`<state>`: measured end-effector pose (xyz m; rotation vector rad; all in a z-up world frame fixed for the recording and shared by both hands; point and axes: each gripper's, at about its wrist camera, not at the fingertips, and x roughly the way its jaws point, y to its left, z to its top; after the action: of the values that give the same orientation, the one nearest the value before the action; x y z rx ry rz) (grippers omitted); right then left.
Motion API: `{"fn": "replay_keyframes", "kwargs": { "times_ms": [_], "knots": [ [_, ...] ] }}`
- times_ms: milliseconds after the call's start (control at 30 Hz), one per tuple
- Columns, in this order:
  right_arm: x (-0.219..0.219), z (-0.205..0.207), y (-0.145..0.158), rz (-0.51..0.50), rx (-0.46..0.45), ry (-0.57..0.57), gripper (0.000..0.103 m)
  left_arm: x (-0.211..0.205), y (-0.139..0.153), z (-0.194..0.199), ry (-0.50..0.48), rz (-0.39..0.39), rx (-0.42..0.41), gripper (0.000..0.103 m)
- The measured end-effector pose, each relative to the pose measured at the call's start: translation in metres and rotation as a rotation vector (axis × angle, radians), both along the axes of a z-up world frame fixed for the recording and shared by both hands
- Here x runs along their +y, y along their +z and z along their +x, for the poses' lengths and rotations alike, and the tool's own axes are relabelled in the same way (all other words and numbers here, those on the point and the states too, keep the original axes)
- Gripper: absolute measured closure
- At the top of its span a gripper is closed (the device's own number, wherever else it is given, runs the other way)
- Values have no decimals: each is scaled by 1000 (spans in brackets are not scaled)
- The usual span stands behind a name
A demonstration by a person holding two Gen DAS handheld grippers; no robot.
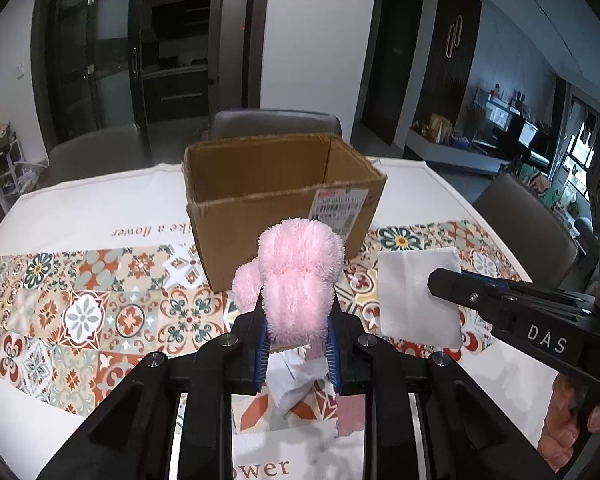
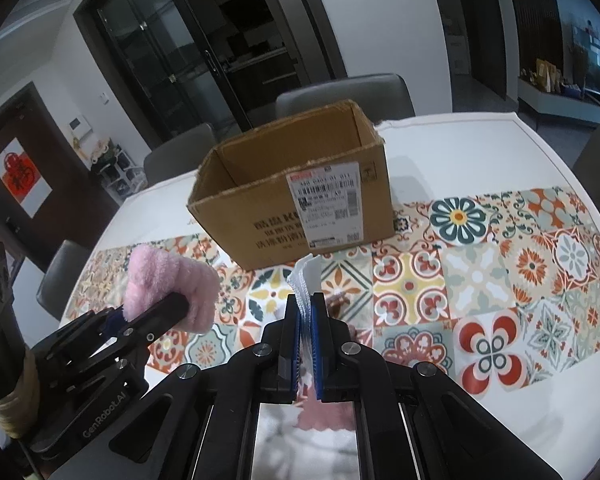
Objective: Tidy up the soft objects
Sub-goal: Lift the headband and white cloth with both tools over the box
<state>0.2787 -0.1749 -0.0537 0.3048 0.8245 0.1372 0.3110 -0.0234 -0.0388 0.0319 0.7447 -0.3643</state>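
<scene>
Left gripper: seen nearest in the left wrist view, its blue-padded jaws clamped on a fluffy pink cloth, which is held bunched above the table. A crumpled white scrap is seen just below the jaws; whether it is gripped or lies on the table cannot be told.

Right gripper: jaws pressed together on the edge of a folded white cloth, shown edge-on in its own view. In the left wrist view the same cloth is seen as a flat square, held above the runner to the right of the pink cloth.

A small pink piece is noted on the table beneath the right gripper; detail is blurred.

Patterned tile runner: laid across the white tablecloth, under both grippers.

Cardboard box: stood open-topped on the runner's far edge, beyond both cloths; a shipping label is stuck to its near face. Its floor is hidden.

Grey chairs: set behind the table.
</scene>
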Motion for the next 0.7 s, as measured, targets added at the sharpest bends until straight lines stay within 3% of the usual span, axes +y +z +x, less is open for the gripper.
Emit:
{"fn": "replay_keyframes", "kwargs": {
  "times_ms": [700],
  "knots": [
    [-2,18,62,34,-172,8,96,0,53,24,25,-25,-138,79]
  ]
}}
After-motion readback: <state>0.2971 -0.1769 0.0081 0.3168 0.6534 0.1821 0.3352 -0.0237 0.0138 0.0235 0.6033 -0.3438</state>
